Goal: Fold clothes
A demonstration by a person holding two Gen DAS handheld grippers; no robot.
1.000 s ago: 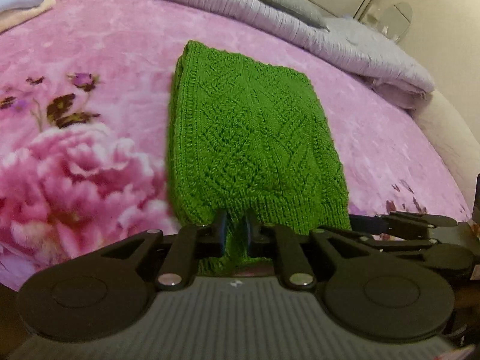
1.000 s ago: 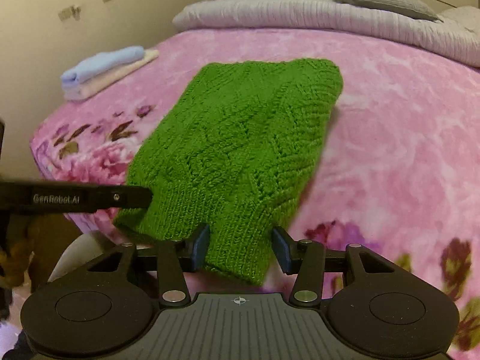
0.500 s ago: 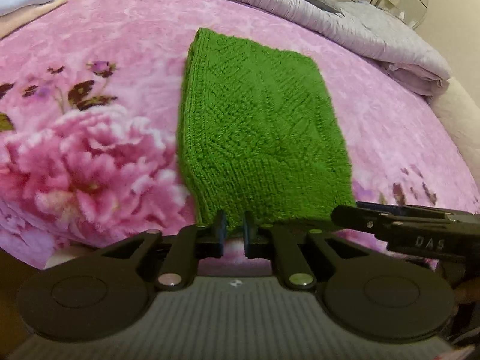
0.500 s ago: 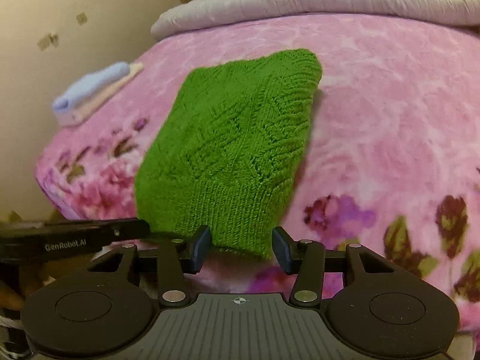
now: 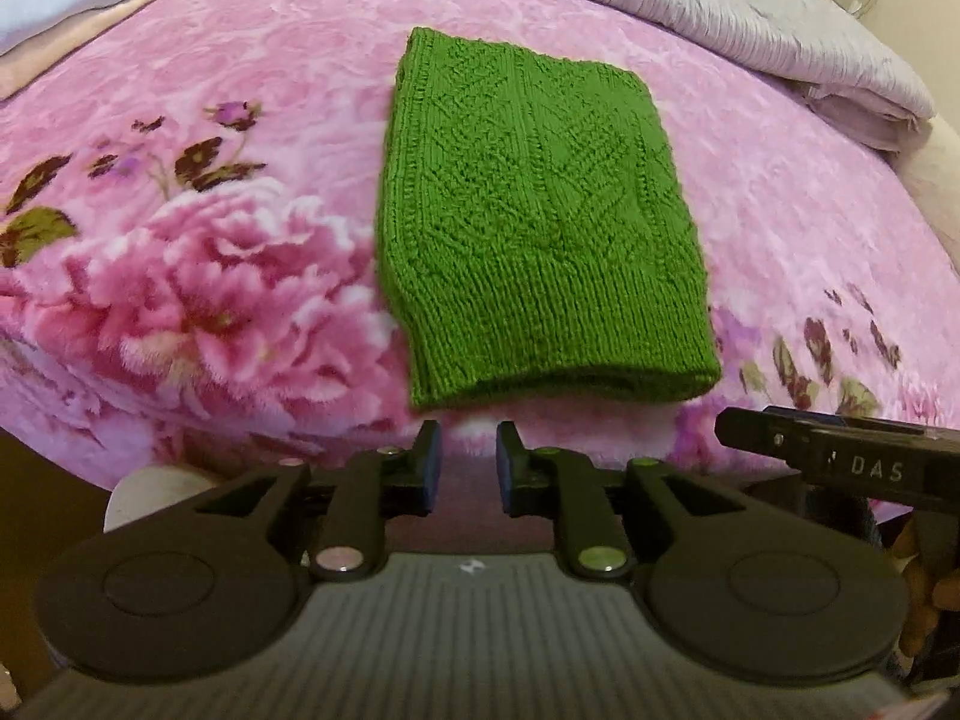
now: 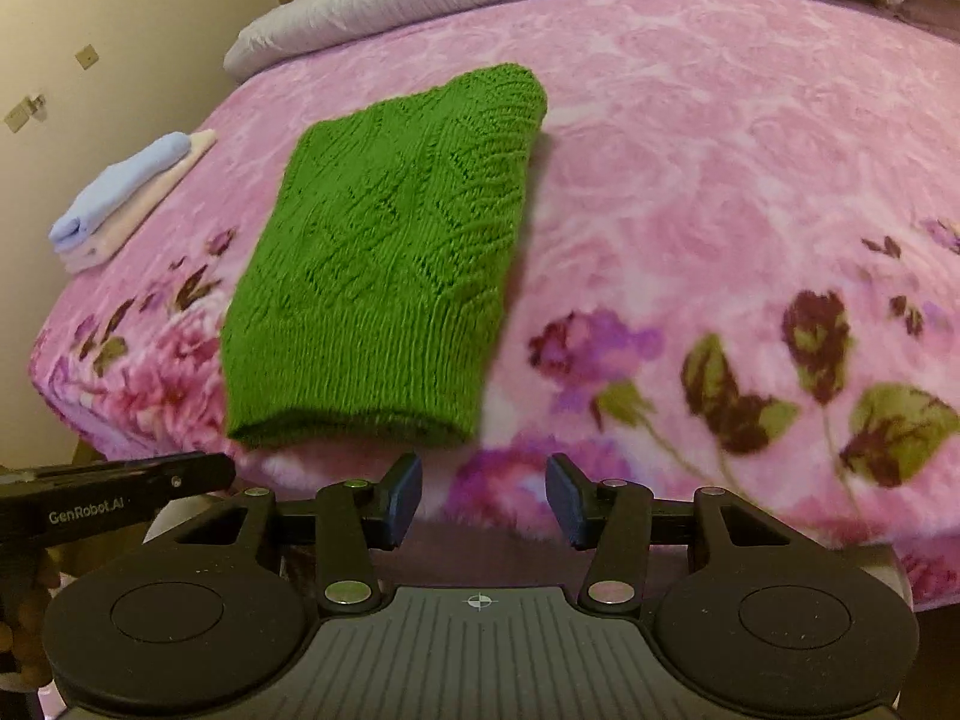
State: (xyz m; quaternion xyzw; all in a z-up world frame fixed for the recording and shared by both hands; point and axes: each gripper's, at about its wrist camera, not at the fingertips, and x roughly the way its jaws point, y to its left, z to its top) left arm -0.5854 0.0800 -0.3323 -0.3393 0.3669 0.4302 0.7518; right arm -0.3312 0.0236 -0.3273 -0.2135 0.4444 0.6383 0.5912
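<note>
The green knitted sweater (image 5: 534, 228) lies folded into a neat rectangle on the pink floral blanket (image 5: 180, 276), near its front edge; the left gripper (image 5: 467, 441) sits just short of the hem, jaws opening, a narrow gap, nothing between them; the right gripper (image 6: 483, 474) stands wider apart, also empty, just off the sweater's near corner; a small pile of folded clothes (image 6: 129, 195) rests well away at the blanket's far left.
</note>
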